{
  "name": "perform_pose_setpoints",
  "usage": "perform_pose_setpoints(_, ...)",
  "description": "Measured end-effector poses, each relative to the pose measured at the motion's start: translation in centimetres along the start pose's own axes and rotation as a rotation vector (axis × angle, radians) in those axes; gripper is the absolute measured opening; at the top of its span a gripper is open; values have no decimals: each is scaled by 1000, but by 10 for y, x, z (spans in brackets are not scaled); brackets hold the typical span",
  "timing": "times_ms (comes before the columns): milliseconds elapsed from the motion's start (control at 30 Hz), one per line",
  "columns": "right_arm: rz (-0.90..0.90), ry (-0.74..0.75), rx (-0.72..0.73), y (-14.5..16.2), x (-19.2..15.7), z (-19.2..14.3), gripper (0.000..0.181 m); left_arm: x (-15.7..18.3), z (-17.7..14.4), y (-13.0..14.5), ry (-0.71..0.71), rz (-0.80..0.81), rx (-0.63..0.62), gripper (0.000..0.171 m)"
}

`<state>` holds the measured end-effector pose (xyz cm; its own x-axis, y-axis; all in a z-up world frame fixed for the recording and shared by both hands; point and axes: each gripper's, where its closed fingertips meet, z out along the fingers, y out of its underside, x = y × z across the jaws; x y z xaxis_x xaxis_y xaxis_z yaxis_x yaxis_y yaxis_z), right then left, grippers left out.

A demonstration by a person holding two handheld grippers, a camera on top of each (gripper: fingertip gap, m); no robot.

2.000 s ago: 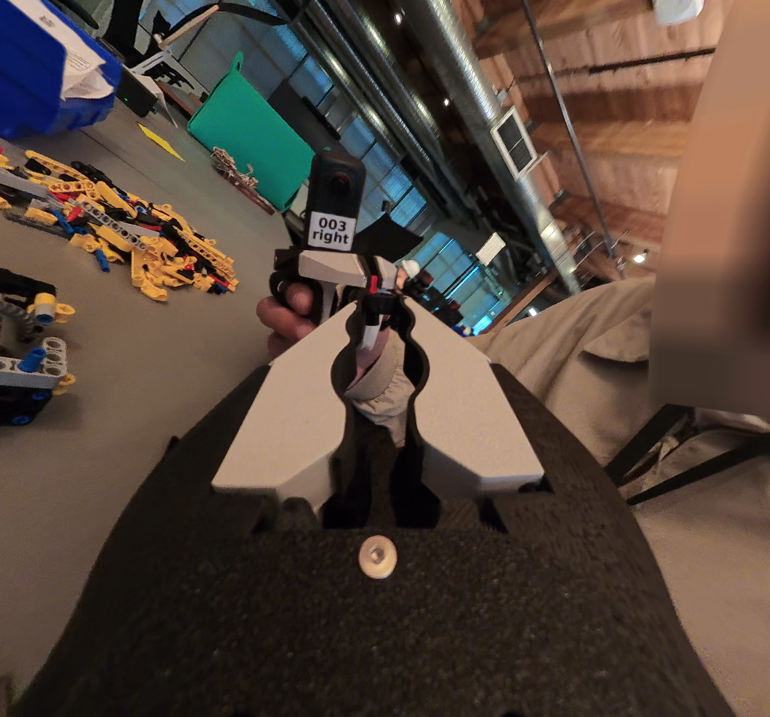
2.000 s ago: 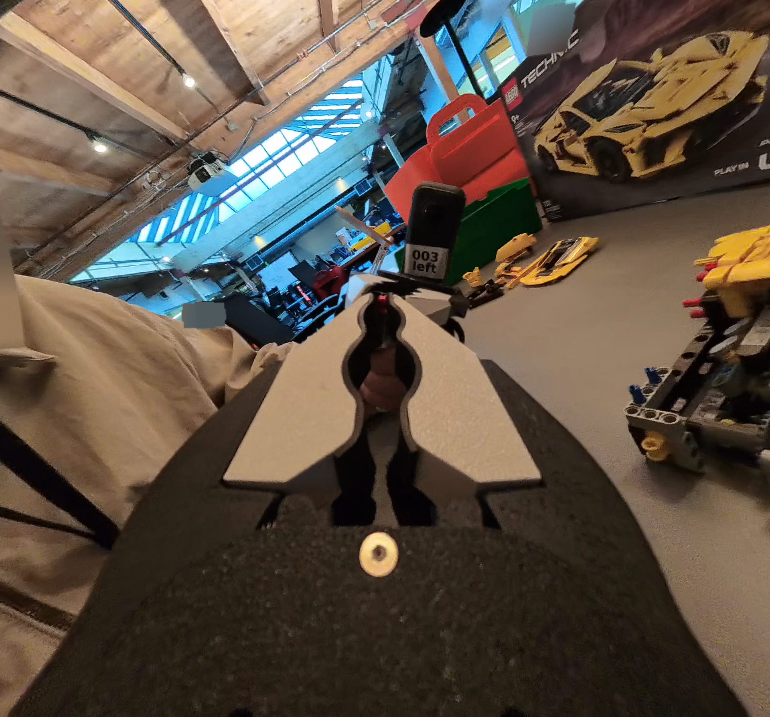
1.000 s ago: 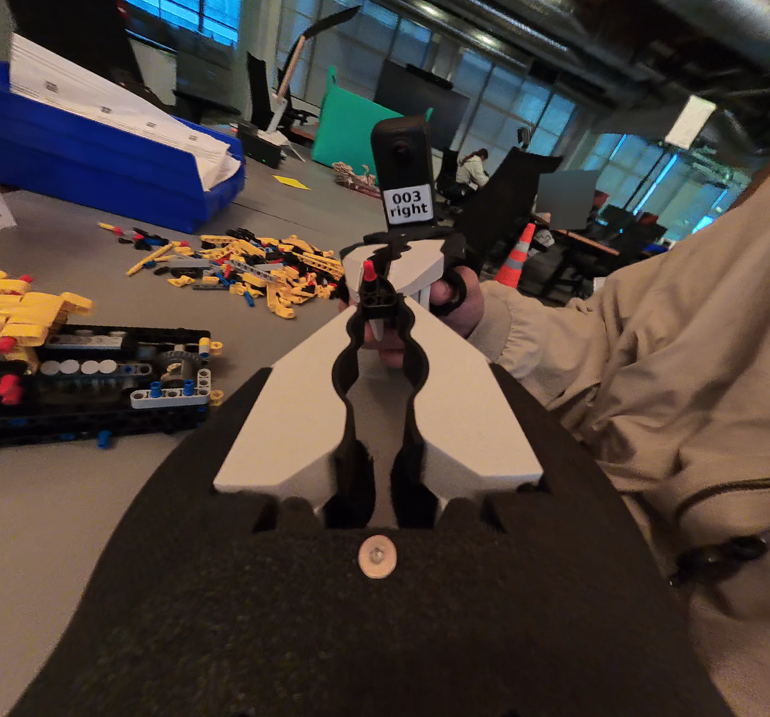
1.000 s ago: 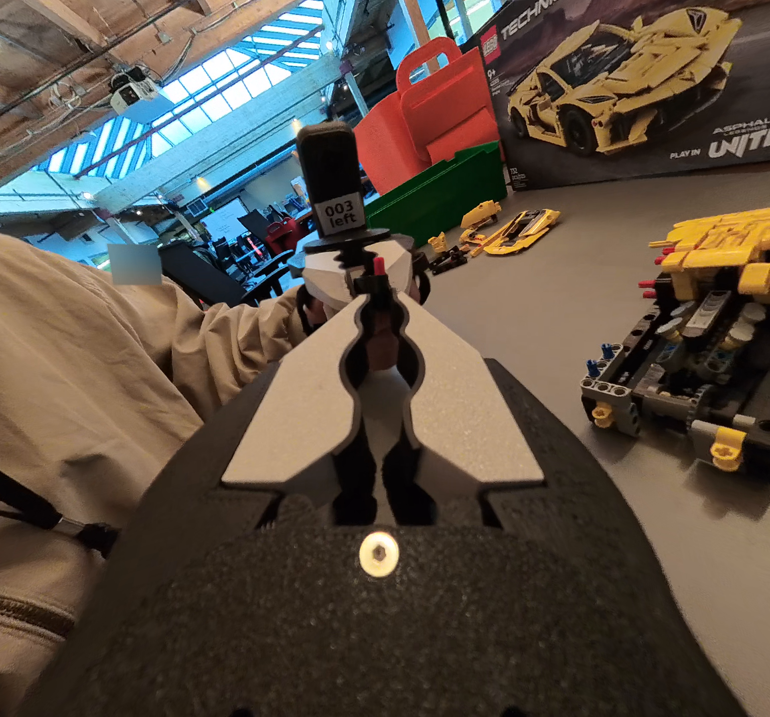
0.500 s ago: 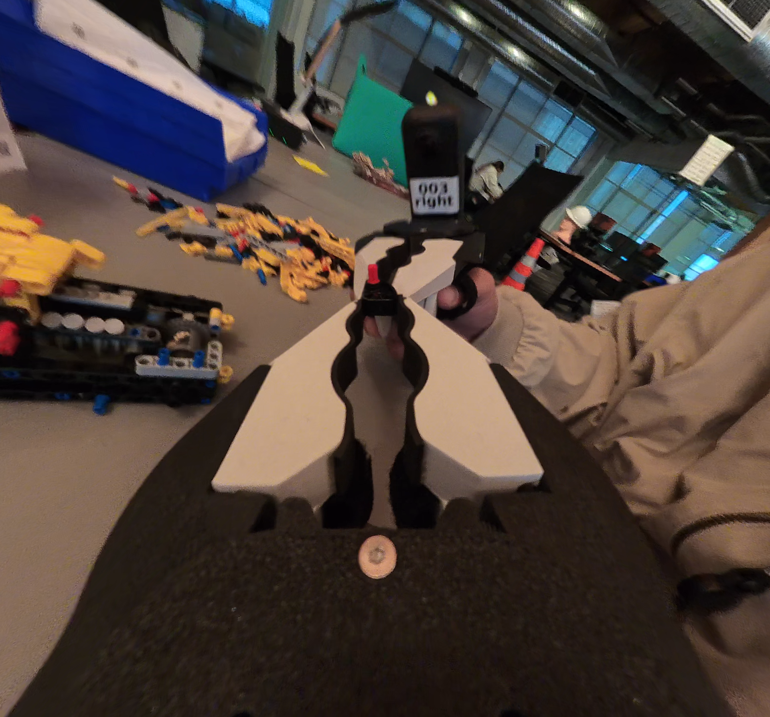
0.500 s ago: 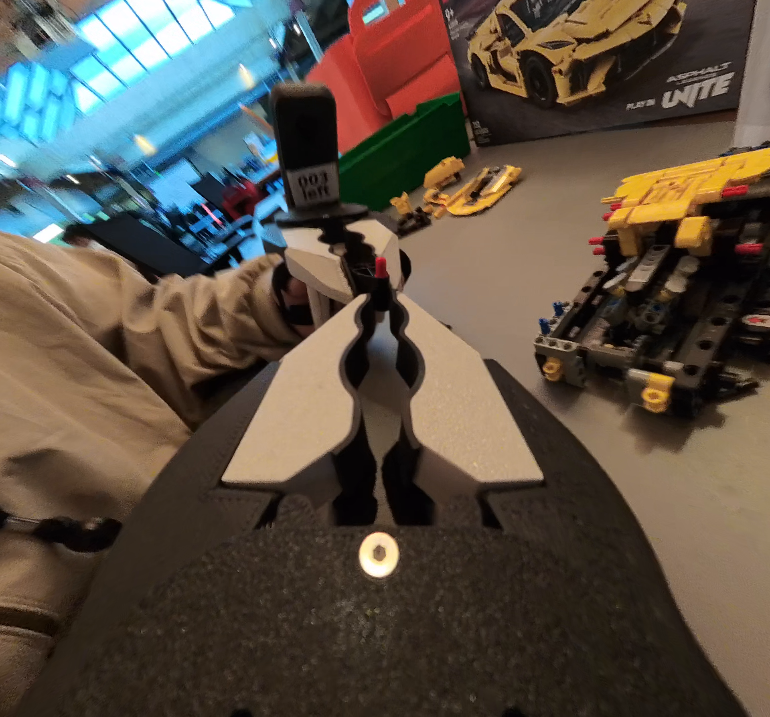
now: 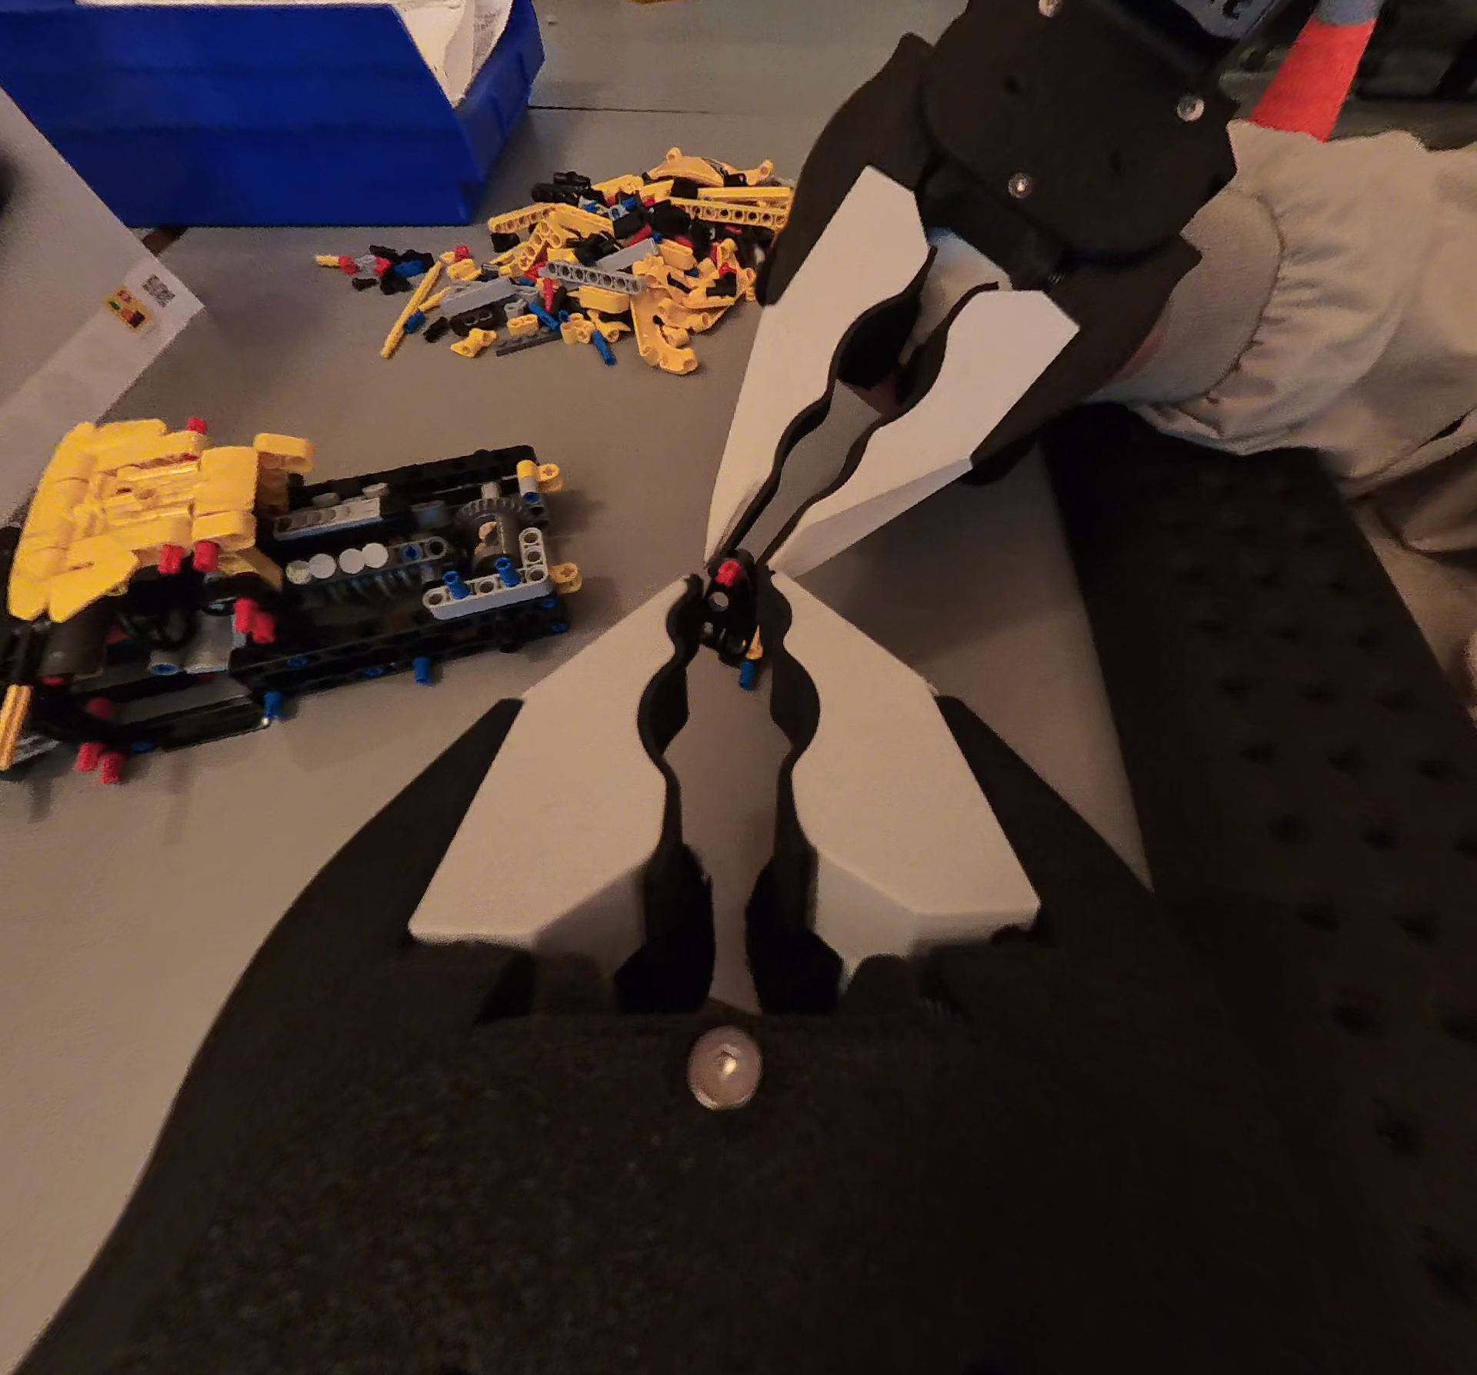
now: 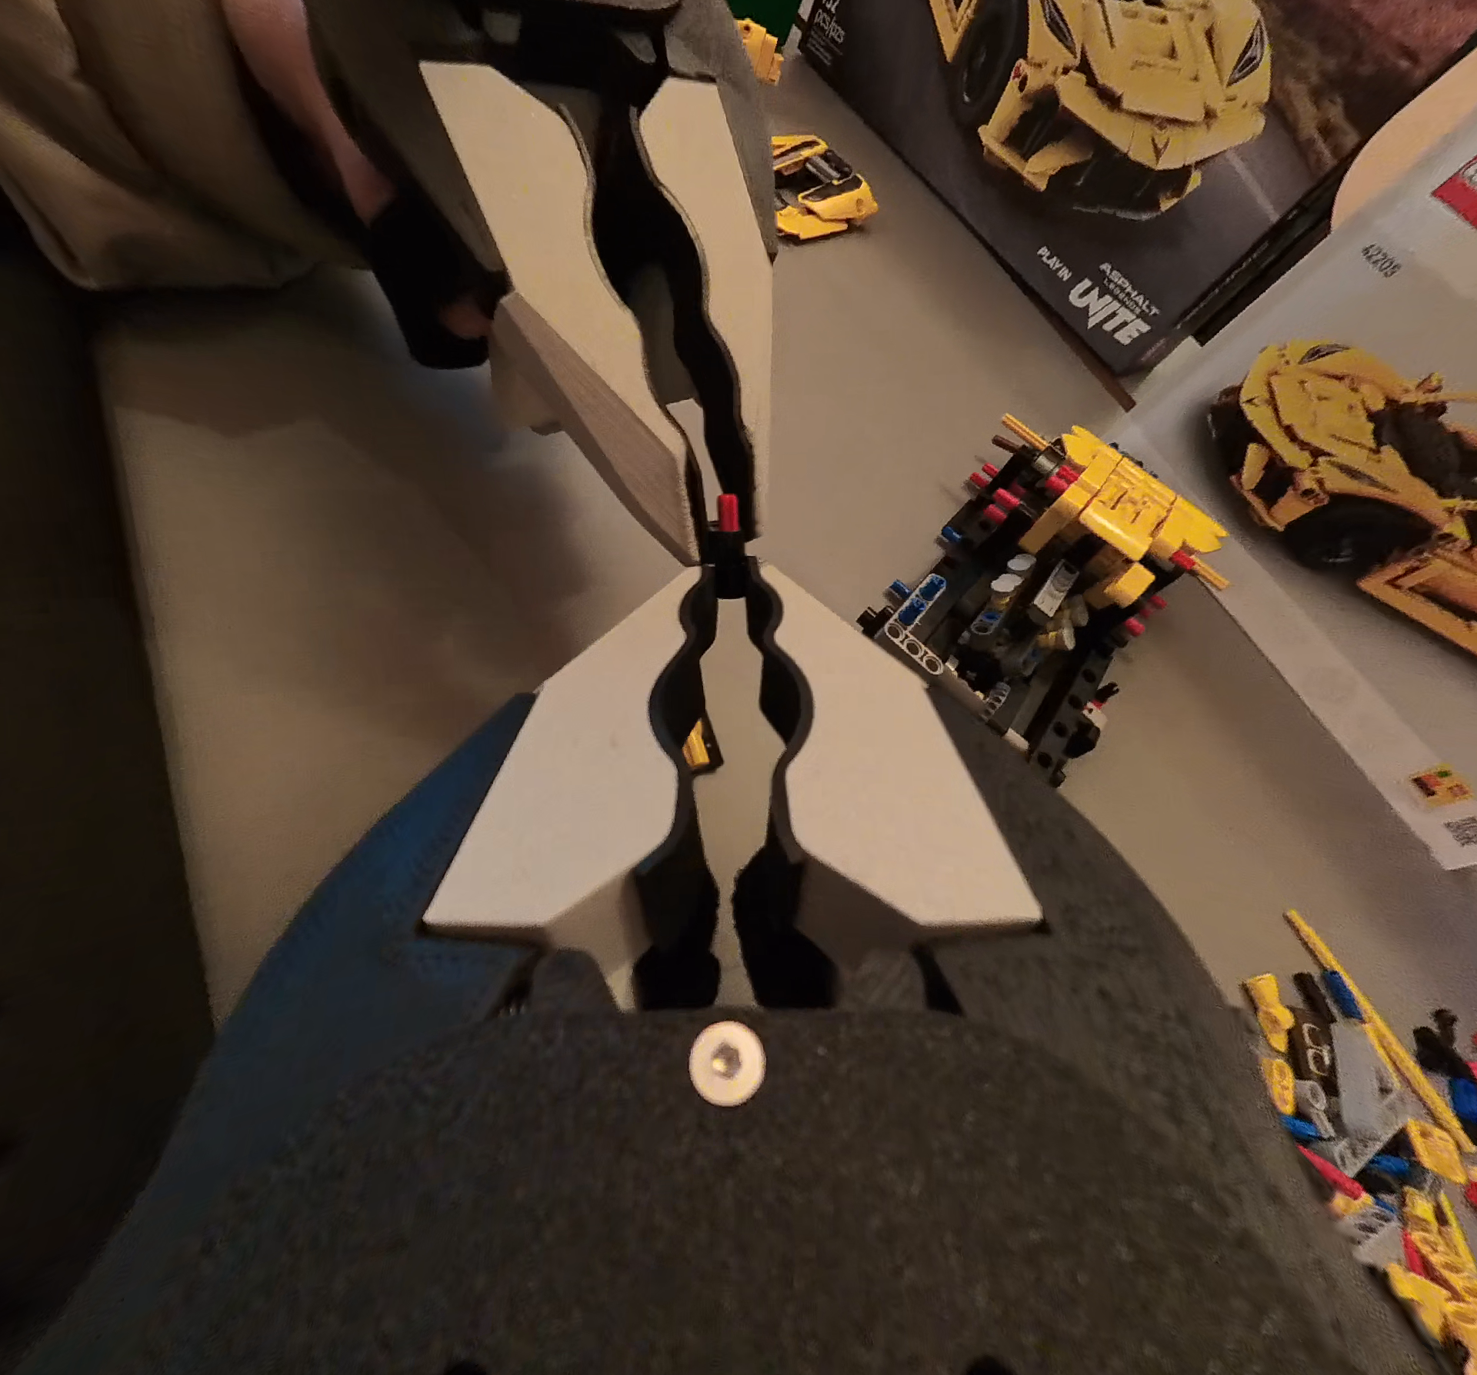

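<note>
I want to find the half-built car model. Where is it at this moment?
The half-built car model lies on the grey table, left in the left wrist view, between the loose brick pile and the left gripper; in the right wrist view it sits right.

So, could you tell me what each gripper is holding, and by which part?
Both grip one small black brick piece tip to tip: the left gripper pinches its lower body, the right gripper its upper end beside the red pin.
</note>
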<state>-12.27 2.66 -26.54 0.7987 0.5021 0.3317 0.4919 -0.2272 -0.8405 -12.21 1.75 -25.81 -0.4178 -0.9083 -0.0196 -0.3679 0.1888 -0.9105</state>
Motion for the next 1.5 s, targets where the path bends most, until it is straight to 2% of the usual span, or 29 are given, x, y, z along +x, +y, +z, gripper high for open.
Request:
perform_pose_setpoints(300,-231,13,-96,12,-12,4,5,10,5,19,21,105,-98,12)
perform_pose_setpoints(400,-193,20,-57,6,-8,1,6,9,1,9,-27,239,-65,10)
perform_pose_setpoints(500,-57,-58,76,-11,-5,-12,6,12,-7,-12,-12,193,45,9)
perform_pose_setpoints(533,-50,-25,38,-5,1,-13,6,6,-12,-14,-35,186,55,9)
perform_pose_setpoints(567,-85,46,-107,21,17,-15,6,-6,-23,-15,-73,172,72,8)
perform_pose_setpoints(600,-69,40,-118,34,25,-23,6,-17,-37,-21,-81,116,121,8)
perform_pose_setpoints(633,56,-5,-3,26,31,-34,5,-26,-50,-31,-79,51,198,8)
perform_pose_setpoints(667,163,-11,46,20,42,-43,5,-29,-59,-41,-68,4,279,8)
perform_pose_setpoints(767,201,85,-24,38,71,-53,6,-24,-66,-57,66,-166,439,9)
perform_pose_setpoints(867,358,307,-262,110,125,-79,6,-22,-70,-63,108,-201,499,9)
perform_pose_setpoints(933,446,424,-418,157,148,-105,6,-20,-70,-66,126,-217,515,10)
perform_pose_setpoints(1033,535,505,-379,166,160,-120,6,-16,-66,-66,133,-208,515,10)
perform_pose_setpoints(1133,534,504,-320,152,162,-117,24,-11,-67,-71,181,-241,547,10)
perform_pose_setpoints(1200,512,478,-238,128,158,-110,28,-9,-68,-74,190,-245,564,10)
perform_pose_setpoints(1300,447,346,8,56,130,-81,34,-5,-66,-76,183,-231,568,10)
perform_pose_setpoints(1367,335,254,182,0,96,-61,44,-3,-65,-77,194,-240,573,10)
perform_pose_setpoints(1400,305,230,267,-25,78,-55,41,-3,-65,-77,194,-245,575,10)
perform_pose_setpoints(1500,232,176,382,-70,30,-36,43,-3,-63,-77,197,-260,574,10)
